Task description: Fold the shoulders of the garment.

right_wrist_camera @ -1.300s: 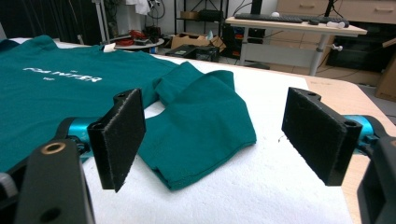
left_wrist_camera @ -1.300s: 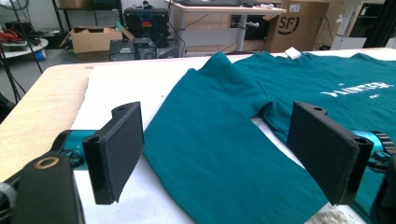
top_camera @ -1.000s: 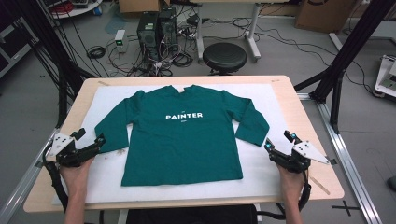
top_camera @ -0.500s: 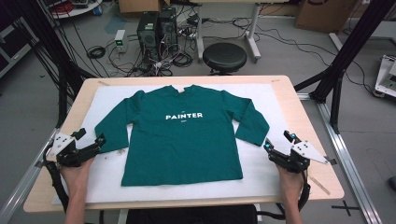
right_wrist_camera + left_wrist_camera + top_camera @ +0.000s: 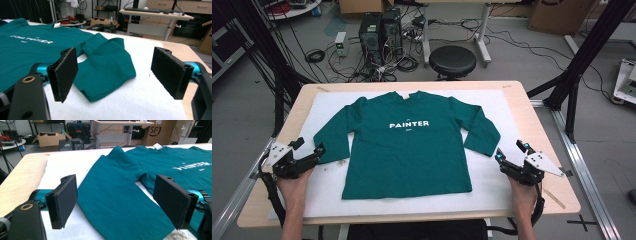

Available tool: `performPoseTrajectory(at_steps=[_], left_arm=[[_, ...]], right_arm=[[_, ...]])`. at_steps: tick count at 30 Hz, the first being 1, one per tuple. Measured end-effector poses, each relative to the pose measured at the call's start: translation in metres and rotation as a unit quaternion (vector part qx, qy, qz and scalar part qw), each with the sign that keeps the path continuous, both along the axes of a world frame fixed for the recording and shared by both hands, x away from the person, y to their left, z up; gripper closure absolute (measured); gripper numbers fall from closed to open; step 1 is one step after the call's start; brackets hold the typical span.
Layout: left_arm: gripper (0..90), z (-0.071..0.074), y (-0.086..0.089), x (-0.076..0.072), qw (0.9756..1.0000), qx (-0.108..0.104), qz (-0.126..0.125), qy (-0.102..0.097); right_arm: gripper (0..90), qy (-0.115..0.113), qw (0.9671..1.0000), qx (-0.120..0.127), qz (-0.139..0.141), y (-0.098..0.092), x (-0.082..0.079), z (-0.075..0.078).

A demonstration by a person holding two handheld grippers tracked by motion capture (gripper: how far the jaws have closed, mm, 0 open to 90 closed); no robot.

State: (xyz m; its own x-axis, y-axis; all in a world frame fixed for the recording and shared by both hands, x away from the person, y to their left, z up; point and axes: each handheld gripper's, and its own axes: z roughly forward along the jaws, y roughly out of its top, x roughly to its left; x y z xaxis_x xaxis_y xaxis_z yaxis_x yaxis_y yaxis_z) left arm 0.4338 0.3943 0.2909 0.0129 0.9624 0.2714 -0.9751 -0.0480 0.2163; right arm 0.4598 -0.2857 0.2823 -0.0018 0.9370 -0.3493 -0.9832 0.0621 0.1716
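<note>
Two grippers, the left gripper (image 5: 314, 154) at 8 o'clock and the right gripper (image 5: 506, 162) at 4 o'clock, wait released beside the sleeve cuffs of the green shirt (image 5: 409, 145), spread flat mid-counter (image 5: 539, 125), probably for grasping both sleeves.

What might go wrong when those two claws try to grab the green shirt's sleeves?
The green shirt lies flat on the white mat, so the open left gripper may pinch mat along with the cuff. The right sleeve is already rumpled; the open right gripper could catch just one layer and twist it.
</note>
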Motion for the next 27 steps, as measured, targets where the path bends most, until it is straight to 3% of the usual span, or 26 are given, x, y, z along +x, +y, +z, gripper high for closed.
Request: performPoseTrajectory(at_steps=[17, 27], left_arm=[[20.0, 0.0006, -0.0003, 0.0, 1.0, 0.002, 0.0, 0.002], [24.7, 0.0013, -0.003, -0.0003, 0.9996, 0.02, 0.017, 0.005]], right_arm=[[21.9, 0.0, 1.0, 0.003, -0.008, 0.0009, -0.0002, 0.0008], [21.9, 0.001, 1.0, 0.003, -0.003, 0.0001, -0.0002, 0.001]])
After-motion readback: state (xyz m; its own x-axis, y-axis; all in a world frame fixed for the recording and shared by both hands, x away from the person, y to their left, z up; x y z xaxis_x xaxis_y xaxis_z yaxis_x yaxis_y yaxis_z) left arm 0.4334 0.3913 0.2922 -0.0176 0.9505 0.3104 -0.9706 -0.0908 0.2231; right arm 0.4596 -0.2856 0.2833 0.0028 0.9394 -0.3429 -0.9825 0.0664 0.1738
